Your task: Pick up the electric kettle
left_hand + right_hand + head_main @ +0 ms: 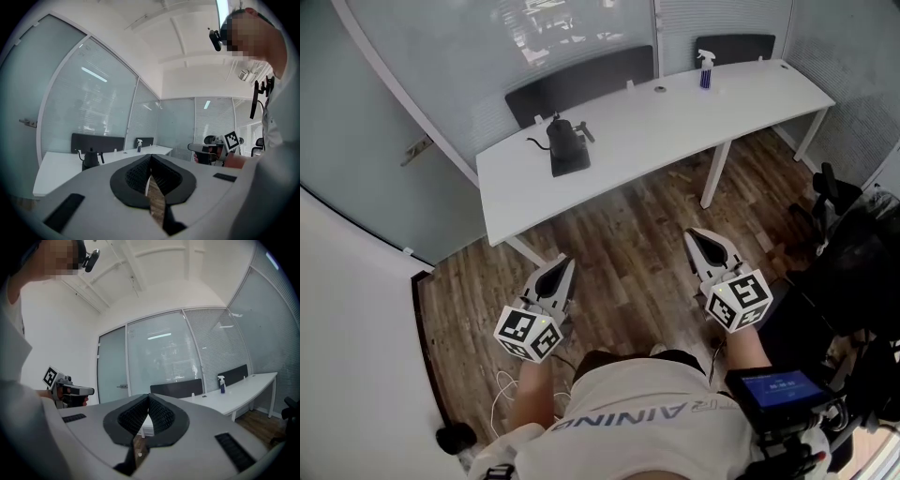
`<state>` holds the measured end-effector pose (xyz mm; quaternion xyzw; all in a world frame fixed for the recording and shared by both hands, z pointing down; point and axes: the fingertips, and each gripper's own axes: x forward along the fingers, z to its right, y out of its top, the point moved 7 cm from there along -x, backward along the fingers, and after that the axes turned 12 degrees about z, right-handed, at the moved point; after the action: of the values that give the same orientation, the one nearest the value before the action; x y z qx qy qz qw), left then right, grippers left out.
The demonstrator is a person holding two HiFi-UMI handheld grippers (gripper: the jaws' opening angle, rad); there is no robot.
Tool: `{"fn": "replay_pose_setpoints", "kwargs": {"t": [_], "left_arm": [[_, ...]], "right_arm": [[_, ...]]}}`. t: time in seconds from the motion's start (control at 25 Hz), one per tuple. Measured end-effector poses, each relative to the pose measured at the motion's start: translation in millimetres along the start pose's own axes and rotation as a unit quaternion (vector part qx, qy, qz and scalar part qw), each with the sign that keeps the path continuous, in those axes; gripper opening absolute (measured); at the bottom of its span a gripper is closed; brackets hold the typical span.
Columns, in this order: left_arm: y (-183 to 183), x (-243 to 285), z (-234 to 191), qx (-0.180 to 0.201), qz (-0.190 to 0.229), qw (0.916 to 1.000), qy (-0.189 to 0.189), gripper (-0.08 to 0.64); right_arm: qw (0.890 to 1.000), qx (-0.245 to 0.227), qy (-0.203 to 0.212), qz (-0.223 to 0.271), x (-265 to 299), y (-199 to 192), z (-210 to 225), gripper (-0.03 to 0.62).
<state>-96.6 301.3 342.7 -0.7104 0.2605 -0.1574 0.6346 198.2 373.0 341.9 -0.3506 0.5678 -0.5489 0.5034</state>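
The grey left gripper and right gripper are held over the brown wooden plank floor. The fingers of both are pressed together with nothing between them. Beyond lies the long white curved surface. The black gooseneck electric kettle stands upright near its left end, well apart from both grippers. A blue spray bottle stands towards the right end.

The counter has a smooth white top with a dull sheen. On it the electric kettle looks matt black and the spray bottle plastic. Below the counter the floor is brown wood plank, faintly glossy. Behind the counter the wall panels are frosted glass. The left tongs and right tongs have matt grey plastic shells and black ribbed pads.
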Motion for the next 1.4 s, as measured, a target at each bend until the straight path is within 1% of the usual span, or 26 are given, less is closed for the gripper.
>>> {"fn": "replay_pose_setpoints", "kwargs": {"t": [0.08, 0.2, 0.32, 0.44, 0.56, 0.76, 0.96, 1.2, 1.4], "left_arm": [[-5, 8, 10, 0.004, -0.009, 0.9999, 0.002, 0.017], [-8, 11, 12, 0.004, -0.018, 0.9998, 0.008, 0.017], [-10, 14, 12, 0.001, -0.016, 0.9998, 0.01, 0.017], [-9, 27, 14, 0.003, -0.011, 0.9999, 0.005, 0.017], [-10, 41, 10, 0.0, -0.008, 1.0, 0.0, 0.017], [-19, 58, -10, -0.011, -0.007, 0.9999, -0.009, 0.017], [-18, 82, -48, -0.017, -0.002, 0.9996, -0.021, 0.017], [-16, 109, -113, -0.019, -0.001, 0.9993, -0.031, 0.017], [-16, 120, -177, -0.027, 0.002, 0.9995, -0.017, 0.017]], "right_arm": [[1.0, 0.013, -0.005, -0.002, -3, -4, 15, 0.011], [1.0, 0.024, -0.005, -0.001, -5, -9, 20, 0.011], [1.0, 0.024, -0.008, 0.0, -9, -11, 26, 0.011], [0.999, 0.029, -0.017, -0.002, -12, -12, 39, 0.011], [0.999, 0.025, -0.022, -0.003, -6, -11, 46, 0.011], [0.999, 0.007, -0.038, 0.021, 7, -8, 55, 0.011], [0.998, -0.003, -0.058, 0.02, 42, -12, 64, 0.011], [0.998, -0.011, -0.062, 0.005, 109, -26, 61, 0.011], [0.998, -0.017, -0.055, -0.012, 177, -40, 52, 0.011]]}}
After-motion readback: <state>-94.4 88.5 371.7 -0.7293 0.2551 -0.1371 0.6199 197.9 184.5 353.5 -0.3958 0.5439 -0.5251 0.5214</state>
